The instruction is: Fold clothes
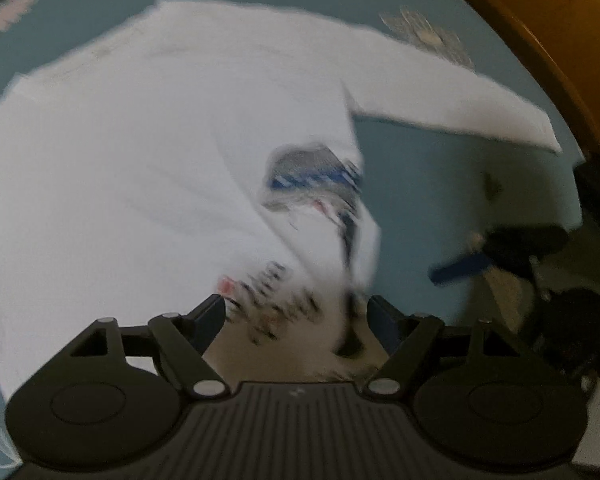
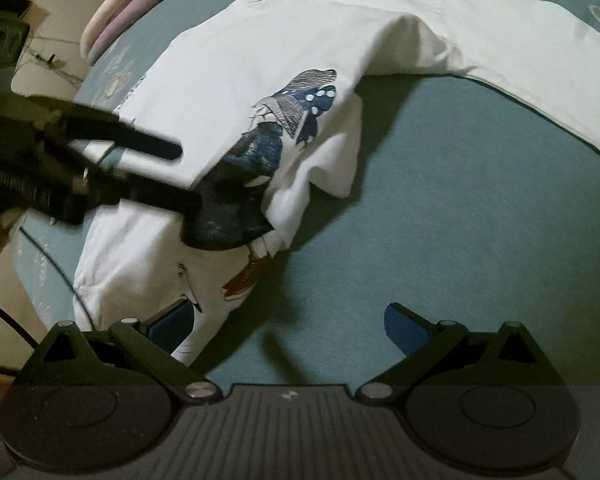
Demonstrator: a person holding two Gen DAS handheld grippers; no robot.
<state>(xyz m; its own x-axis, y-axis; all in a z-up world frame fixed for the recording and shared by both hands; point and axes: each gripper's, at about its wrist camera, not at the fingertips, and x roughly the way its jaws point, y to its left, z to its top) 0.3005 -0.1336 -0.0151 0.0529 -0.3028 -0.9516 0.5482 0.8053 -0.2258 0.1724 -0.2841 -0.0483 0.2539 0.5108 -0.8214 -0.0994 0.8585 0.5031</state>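
A white long-sleeved shirt (image 1: 148,152) (image 2: 300,32) with a blue and grey print (image 2: 300,108) lies on a teal bed sheet (image 2: 440,220). Its side is folded over the chest, and one sleeve (image 2: 520,60) (image 1: 460,96) stretches out to the right. My left gripper (image 1: 296,312) hangs open just above the printed part, with nothing between its fingers. In the right wrist view the left gripper (image 2: 186,176) reaches in from the left over the fold. My right gripper (image 2: 288,316) is open too, one finger over the shirt's lower edge and the other over bare sheet. The left wrist view is blurred.
A wooden bed frame (image 1: 540,20) curves along the top right of the left wrist view. Pink bedding (image 2: 140,0) lies at the head of the bed. A black cable (image 2: 20,320) runs past the bed's left edge. Dark clutter (image 1: 572,320) sits beyond the sheet's edge.
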